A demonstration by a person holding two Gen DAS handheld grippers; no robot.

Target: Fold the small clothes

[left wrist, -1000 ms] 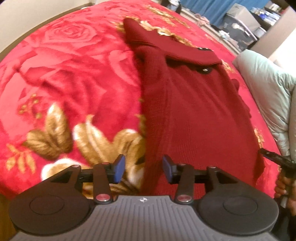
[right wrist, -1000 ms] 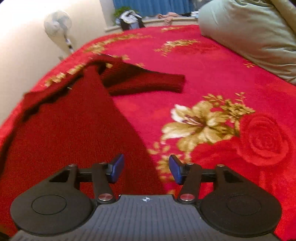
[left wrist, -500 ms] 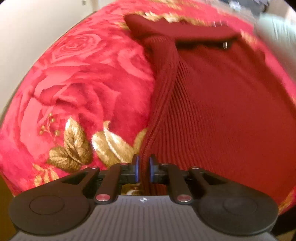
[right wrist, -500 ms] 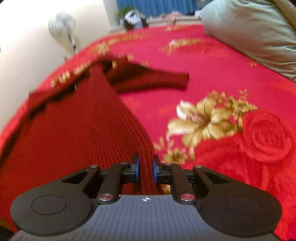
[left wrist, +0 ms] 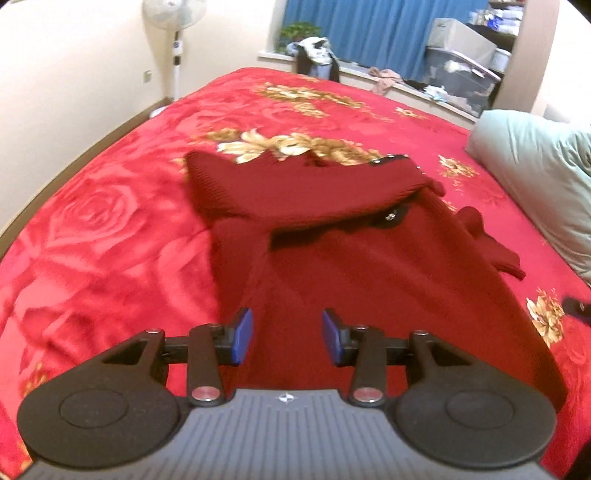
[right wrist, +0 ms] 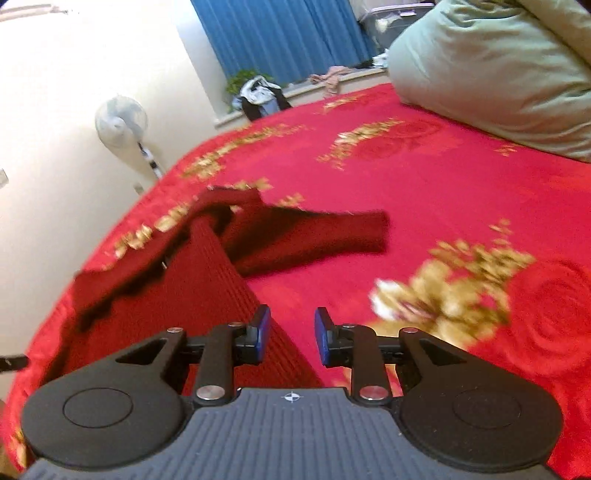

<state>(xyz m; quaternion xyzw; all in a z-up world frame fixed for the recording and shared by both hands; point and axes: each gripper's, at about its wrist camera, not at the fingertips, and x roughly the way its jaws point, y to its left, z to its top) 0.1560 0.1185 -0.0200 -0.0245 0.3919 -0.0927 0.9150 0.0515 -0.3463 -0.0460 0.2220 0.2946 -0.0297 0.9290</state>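
A dark red knit sweater (left wrist: pixel 369 266) lies flat on the red floral blanket (left wrist: pixel 110 221). One sleeve (left wrist: pixel 295 195) is folded across its chest, and the other sleeve (right wrist: pixel 314 232) lies out to the side. My left gripper (left wrist: pixel 287 338) hovers over the sweater's lower left part. Its jaws are opening, and between them only the flat fabric below shows. My right gripper (right wrist: pixel 291 338) is over the sweater's (right wrist: pixel 207 295) lower right edge. Its jaws are opening too, and the pads are clear of the cloth.
A pale green quilt (left wrist: pixel 535 177) is piled on the bed's right side, also seen as the quilt (right wrist: pixel 498 74). A standing fan (left wrist: pixel 177 22) is by the wall past the bed's left edge. Clothes lie on the sill (left wrist: pixel 314 59) under blue curtains, with storage boxes (left wrist: pixel 461 59) beyond.
Half a second ago both grippers were shut on the sweater's bottom corners. Both have now let go, opened and risen, and the views tilt up toward the far wall.
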